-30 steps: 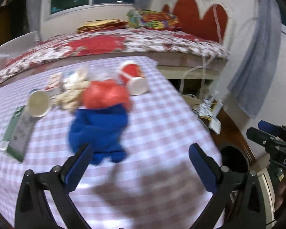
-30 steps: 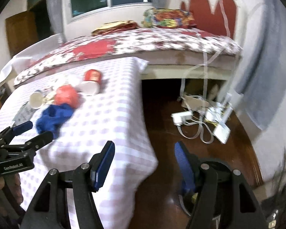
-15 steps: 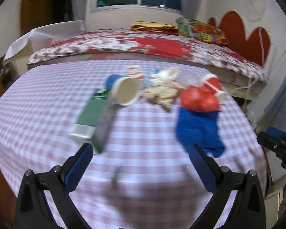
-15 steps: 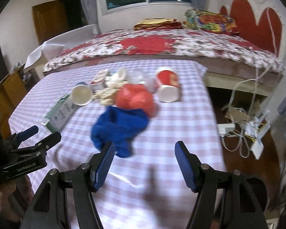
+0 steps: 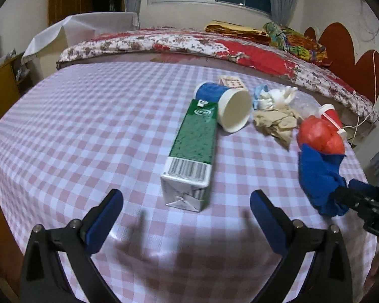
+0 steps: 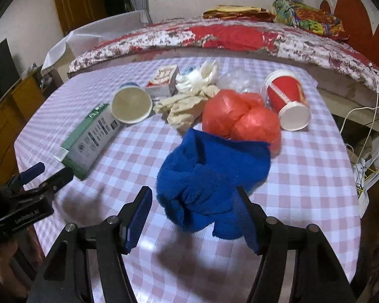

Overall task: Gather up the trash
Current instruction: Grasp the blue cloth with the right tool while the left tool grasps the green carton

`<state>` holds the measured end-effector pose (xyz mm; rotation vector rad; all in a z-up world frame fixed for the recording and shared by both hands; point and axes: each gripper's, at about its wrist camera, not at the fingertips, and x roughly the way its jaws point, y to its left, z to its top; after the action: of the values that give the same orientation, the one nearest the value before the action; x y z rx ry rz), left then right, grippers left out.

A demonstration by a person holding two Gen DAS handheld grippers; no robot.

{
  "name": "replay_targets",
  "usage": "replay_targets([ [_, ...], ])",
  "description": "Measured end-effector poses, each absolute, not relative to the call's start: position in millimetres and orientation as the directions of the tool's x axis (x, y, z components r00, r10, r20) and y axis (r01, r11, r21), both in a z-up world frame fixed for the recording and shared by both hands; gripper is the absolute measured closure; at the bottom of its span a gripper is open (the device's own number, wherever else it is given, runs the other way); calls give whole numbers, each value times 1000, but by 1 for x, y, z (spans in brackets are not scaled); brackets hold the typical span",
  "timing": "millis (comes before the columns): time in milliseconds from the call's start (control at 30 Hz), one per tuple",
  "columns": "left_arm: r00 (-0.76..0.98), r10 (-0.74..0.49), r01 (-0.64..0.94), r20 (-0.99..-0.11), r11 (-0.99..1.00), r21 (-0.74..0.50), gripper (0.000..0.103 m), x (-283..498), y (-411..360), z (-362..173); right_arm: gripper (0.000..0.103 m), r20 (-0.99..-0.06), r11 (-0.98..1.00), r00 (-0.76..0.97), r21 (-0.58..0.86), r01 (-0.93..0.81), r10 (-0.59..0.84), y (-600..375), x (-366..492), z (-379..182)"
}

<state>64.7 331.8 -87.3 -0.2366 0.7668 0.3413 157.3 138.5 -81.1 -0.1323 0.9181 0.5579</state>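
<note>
1. Bedroom; checked tabletop [image 5: 93,126] before a bed [image 6: 214,35].
2. Change: both views have swung from the floor and table edge onto the litter — collection is only beginning.
3. Left claw [image 5: 185,208]: wide, empty, angled down at the carton [image 5: 192,149].
4. Right claw [image 6: 198,218]: about half open, astride the blue cloth [image 6: 214,174], not gripping.
5. Cups, bag, tissues lie beyond.
</note>
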Motion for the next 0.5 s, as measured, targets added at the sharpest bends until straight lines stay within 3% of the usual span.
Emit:
replay_targets([
  [367,680,201,-387,-705,915,-113,11,92,343,-102,36,-793,835,448,132,-535,412,153,176,-99],
  [500,681,195,-392,-706,911,-126,19,100,347,-105,42,-792,828,450,120,-548,412,158,177,-101],
])
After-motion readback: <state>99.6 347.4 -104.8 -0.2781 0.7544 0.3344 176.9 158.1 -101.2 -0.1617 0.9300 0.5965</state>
